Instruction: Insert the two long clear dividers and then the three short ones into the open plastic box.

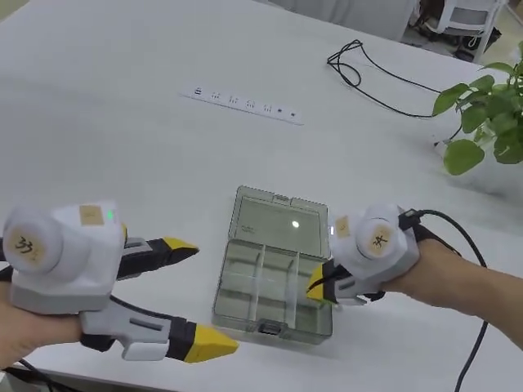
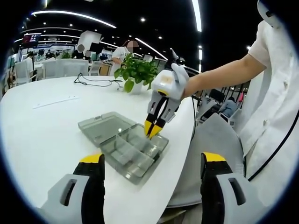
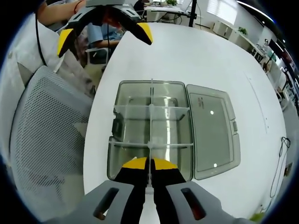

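Note:
The open clear plastic box (image 1: 245, 314) lies near the table's front edge, its lid (image 1: 278, 216) folded back on the far side. Clear dividers stand crosswise inside it. My right gripper (image 1: 315, 287) reaches down over the box's right end. In the right gripper view, my right gripper (image 3: 149, 162) is shut on the end of a thin clear divider (image 3: 150, 126) that runs down the middle of the box (image 3: 112, 154) across two other dividers. My left gripper (image 1: 217, 296) hovers left of the box, open and holding nothing. The left gripper view shows the box (image 2: 126, 149) beyond its jaws.
A white power strip (image 1: 245, 104) and a black cable (image 1: 368, 77) lie far back on the table. A potted plant (image 1: 482, 114) stands at the right. A grey mesh chair (image 3: 42, 140) sits just off the table's near edge.

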A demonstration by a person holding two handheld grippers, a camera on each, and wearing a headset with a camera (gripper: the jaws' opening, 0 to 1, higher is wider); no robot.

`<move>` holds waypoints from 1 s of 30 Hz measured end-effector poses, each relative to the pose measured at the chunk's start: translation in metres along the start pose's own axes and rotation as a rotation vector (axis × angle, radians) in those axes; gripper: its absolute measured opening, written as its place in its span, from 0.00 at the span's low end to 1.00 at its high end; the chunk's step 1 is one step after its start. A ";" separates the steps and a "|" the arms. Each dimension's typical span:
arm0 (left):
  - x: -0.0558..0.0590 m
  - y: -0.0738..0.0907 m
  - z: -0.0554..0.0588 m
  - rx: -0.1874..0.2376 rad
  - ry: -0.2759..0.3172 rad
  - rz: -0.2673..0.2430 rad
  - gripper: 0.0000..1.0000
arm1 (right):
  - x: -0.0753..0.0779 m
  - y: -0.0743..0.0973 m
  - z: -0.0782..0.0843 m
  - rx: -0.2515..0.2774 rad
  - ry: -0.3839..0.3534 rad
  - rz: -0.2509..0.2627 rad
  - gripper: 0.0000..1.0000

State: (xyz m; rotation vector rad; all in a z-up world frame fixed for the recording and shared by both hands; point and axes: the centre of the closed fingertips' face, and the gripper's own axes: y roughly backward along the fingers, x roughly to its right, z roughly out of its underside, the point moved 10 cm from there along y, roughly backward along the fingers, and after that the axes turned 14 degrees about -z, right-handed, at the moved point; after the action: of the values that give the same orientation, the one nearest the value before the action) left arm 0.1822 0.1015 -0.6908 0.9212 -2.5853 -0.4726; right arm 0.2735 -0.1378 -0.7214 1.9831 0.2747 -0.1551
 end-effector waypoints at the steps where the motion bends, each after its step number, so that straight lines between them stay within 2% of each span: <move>1: 0.000 0.000 0.000 0.001 -0.003 0.000 0.86 | 0.000 0.002 0.000 0.005 -0.001 0.004 0.06; 10: -0.002 0.002 -0.003 0.002 -0.013 -0.003 0.87 | -0.011 0.030 0.005 0.092 -0.049 0.063 0.14; 20: -0.004 0.004 -0.007 0.002 -0.036 -0.009 0.92 | -0.036 0.059 0.017 0.205 -0.119 0.147 0.27; 26: -0.007 0.005 -0.008 -0.003 -0.049 -0.020 0.97 | -0.051 0.069 0.028 0.268 -0.179 0.190 0.35; 28: -0.008 0.006 -0.009 0.000 -0.050 -0.023 0.99 | -0.056 0.072 0.032 0.295 -0.202 0.222 0.40; 30: -0.008 0.006 -0.009 0.000 -0.051 -0.024 1.00 | -0.060 0.073 0.037 0.324 -0.231 0.229 0.45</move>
State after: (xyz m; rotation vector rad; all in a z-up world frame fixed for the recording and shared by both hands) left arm 0.1887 0.1100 -0.6821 0.9533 -2.6228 -0.5091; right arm 0.2352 -0.2075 -0.6582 2.2748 -0.1362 -0.2935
